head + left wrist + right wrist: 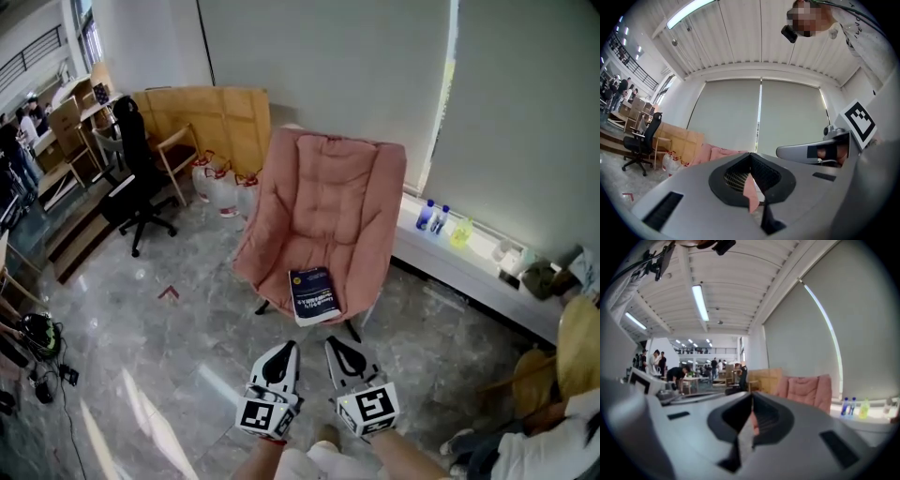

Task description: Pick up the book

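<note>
Both hand-held grippers sit low and close to the person, short of the armchair point(328, 202): the left gripper point(284, 350) and the right gripper point(336, 346) lie side by side, pointing roughly level toward its seat. Each has its jaws pressed together with nothing between them; through the slit below the meeting tips only a sliver of the pink upholstery shows. Neither touches anything, and bare grey floor point(187, 356) separates them from the armchair's front edge. On that front edge, flat on the cushion, lies the book point(314, 294), dark blue cover up, its near end at the lip of the seat or slightly over it. So the step in hand looks like the approach, with the pick-up itself not yet begun. The next move probably calls for at least one gripper to part its jaws wide enough for the book's thickness, close in on the seat, and take the book by its near edge; since it lies flat on soft padding, one jaw will likely have to slip under it while the other comes down on the cover. Beside the armchair's left flank stand water jugs point(221, 184), and farther left a black office chair point(136, 178). To the armchair's right a low ledge point(469, 267) carries small bottles point(427, 215), and behind it hangs a pale blind point(319, 66).
</note>
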`<state>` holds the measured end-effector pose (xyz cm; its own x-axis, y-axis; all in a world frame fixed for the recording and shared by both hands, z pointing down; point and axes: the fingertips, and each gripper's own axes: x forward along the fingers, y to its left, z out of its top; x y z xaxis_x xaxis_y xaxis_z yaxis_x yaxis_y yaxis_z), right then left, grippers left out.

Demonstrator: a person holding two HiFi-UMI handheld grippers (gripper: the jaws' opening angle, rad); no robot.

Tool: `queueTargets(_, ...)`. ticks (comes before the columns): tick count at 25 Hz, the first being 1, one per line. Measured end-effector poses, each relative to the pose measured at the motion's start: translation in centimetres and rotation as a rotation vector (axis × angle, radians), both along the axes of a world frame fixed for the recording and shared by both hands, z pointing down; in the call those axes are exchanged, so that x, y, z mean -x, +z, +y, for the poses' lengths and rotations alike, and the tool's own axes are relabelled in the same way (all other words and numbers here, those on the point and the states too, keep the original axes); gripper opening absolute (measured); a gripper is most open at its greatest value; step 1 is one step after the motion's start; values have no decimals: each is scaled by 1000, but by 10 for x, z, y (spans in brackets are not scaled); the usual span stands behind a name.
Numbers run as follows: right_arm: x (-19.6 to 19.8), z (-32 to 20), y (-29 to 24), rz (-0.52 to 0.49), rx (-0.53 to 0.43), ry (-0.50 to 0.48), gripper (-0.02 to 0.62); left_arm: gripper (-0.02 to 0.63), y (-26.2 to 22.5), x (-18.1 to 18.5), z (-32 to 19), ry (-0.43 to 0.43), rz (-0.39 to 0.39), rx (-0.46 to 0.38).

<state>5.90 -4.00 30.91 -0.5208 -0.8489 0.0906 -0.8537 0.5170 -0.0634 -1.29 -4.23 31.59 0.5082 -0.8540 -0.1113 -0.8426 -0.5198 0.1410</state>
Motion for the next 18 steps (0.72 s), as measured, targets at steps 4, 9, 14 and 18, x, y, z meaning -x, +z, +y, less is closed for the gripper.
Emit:
queueTargets(4, -3, -14, 12, 11, 26, -1, 14, 11, 10, 4, -15, -9, 8, 15)
queueTargets(9, -2, -30, 43, 24, 67, 1, 14, 11, 40, 10, -34, -13, 17, 52)
queueTargets(14, 1, -59, 71, 24, 79, 14, 14, 11, 63, 9, -61, 26, 12, 45)
queueTargets(18, 7, -81, 95, 40, 94, 23, 14, 11, 82, 9, -83, 45, 16, 51)
